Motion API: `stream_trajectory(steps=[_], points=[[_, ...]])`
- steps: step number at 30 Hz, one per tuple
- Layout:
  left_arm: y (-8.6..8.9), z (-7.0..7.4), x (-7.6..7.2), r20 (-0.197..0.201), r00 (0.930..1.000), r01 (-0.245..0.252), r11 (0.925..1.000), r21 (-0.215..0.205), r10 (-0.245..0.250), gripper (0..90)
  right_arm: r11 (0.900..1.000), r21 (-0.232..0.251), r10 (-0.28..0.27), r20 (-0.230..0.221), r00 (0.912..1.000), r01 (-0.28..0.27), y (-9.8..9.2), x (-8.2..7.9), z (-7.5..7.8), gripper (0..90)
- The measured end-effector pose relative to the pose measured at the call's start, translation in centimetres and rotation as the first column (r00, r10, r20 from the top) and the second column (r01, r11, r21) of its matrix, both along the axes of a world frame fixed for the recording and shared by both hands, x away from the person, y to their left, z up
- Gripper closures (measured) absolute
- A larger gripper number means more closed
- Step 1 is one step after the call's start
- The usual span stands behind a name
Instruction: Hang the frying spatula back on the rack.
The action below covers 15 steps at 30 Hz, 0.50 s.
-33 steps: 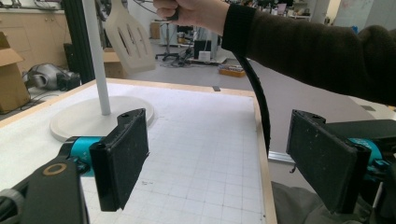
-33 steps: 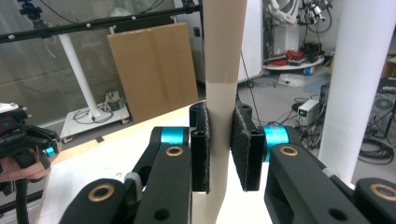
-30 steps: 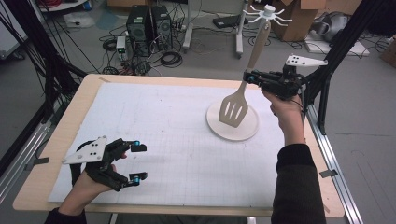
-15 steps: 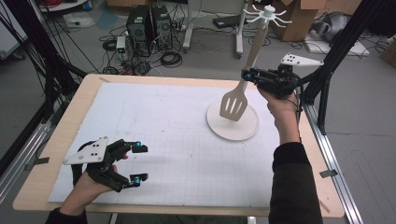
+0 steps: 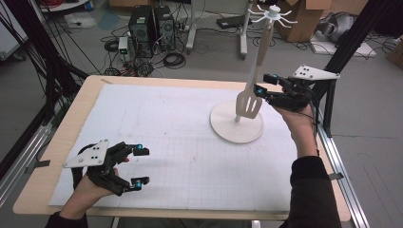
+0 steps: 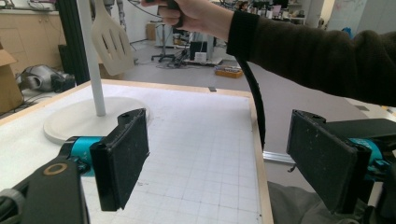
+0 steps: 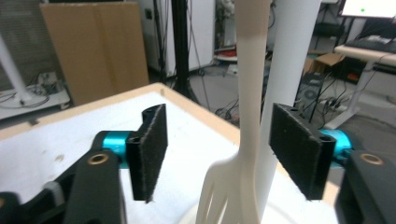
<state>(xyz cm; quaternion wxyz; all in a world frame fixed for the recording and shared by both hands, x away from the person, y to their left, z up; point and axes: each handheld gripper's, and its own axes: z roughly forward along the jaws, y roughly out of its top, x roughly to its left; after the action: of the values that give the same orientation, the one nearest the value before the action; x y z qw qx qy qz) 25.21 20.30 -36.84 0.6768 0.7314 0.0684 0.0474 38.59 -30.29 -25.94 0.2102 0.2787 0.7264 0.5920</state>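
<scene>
High view, right gripper [image 5: 262, 83] raised, jaws just opening, spatula [image 5: 249, 103] between

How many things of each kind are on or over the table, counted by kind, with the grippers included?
Slotted spatula, hanging on the stand: 1
Utensil stand with round base and hooks on top: 1
White grid mat: 1
Hand-held grippers: 2, the left gripper and the right gripper, whose fingers have just been opening, the spatula's handle between them untouched
Total: 5

Matt cream plastic spatula [image 5: 249, 102]; smooth white stand [image 5: 236, 127]; wooden-edged table [image 5: 62, 137].
</scene>
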Motion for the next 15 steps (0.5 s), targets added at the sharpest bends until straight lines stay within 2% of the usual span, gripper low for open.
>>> stream_trajectory(steps=[4, 12, 15], points=[[0.0, -0.2, 0.2, -0.002, 1.0, -0.004, 1.0, 0.004, 0.004, 21.0, 1.0, 0.0, 0.01, 0.03, 0.9995, -0.01, -0.9, -1.5, -0.8, 28.4], [-0.1, -0.3, 0.3, -0.005, 1.0, -0.006, 1.0, 0.007, 0.006, 21.0, 0.999, 0.0, 0.032, 0.04, 0.9987, -0.032, -2.3, -4.3, -2.8, 20.7], [-0.1, -0.4, 0.3, -0.003, 1.0, -0.009, 0.9999, 0.013, 0.009, 21.0, 0.999, 0.016, 0.043, 0.044, 0.9981, -0.044, -2.5, -5.6, -3.5, 18.8]])
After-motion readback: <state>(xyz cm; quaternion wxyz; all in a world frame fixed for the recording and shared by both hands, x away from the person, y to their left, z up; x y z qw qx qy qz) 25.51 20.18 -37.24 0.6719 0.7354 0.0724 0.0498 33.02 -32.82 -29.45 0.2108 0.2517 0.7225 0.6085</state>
